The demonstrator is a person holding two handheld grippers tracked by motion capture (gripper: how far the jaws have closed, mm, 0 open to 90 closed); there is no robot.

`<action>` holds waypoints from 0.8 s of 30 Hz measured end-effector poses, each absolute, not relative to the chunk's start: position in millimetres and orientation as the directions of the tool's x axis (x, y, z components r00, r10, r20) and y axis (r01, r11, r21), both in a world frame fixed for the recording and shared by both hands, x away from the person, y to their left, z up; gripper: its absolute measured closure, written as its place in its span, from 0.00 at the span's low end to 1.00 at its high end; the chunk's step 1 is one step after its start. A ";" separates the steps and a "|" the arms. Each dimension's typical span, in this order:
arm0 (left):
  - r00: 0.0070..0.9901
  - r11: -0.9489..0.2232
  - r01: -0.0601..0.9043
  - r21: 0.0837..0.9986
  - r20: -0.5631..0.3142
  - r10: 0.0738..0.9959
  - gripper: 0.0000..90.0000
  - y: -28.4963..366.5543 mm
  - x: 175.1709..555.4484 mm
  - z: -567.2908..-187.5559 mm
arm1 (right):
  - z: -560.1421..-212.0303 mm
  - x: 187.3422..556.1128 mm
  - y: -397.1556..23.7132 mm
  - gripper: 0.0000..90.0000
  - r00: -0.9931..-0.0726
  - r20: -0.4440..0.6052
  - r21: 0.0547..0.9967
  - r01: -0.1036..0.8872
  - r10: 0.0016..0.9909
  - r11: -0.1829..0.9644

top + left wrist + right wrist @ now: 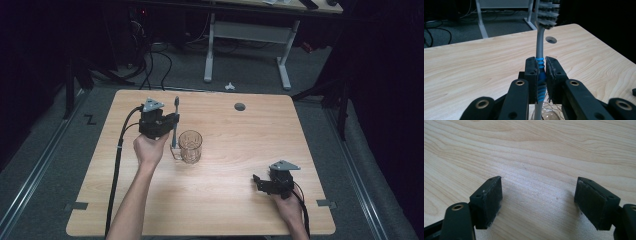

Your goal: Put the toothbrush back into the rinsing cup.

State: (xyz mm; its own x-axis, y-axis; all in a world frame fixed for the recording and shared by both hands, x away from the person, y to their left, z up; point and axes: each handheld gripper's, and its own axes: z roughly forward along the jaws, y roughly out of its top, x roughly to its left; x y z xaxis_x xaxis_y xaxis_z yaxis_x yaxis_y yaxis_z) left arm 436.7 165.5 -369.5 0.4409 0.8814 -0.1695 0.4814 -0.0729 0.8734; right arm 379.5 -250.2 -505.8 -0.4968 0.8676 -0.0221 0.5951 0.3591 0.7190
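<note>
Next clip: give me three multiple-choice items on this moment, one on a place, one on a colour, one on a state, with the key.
1. Where is the glass cup?
A. beside the left gripper
B. at the table's far right corner
C. on the floor

2. What colour are the grip ridges on the toothbrush?
A. red
B. blue
C. yellow

3. How do the right gripper's jaws stand?
A. shut on the cup
B. shut on the toothbrush
C. open, with nothing between them

Key: 1 A, the high view shows the cup next to that gripper; 2 B, blue ridges show between the jaws; 3 C, bare table shows in the gap.
</note>
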 end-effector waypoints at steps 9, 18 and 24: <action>0.440 -0.072 0.495 0.866 -0.179 0.880 0.89 168.9 432.6 -374.8 | -505.8 379.5 -250.2 0.25 -0.496 -0.022 0.719 0.595 0.868 0.359; 0.436 -0.071 0.508 0.858 -0.185 0.881 0.89 171.2 430.4 -378.3 | -505.8 379.5 -250.2 0.25 -0.496 -0.022 0.719 0.595 0.868 0.359; 0.440 -0.075 0.508 0.858 -0.184 0.879 0.89 172.2 427.1 -378.8 | -505.8 379.5 -250.2 0.25 -0.496 -0.023 0.719 0.595 0.868 0.359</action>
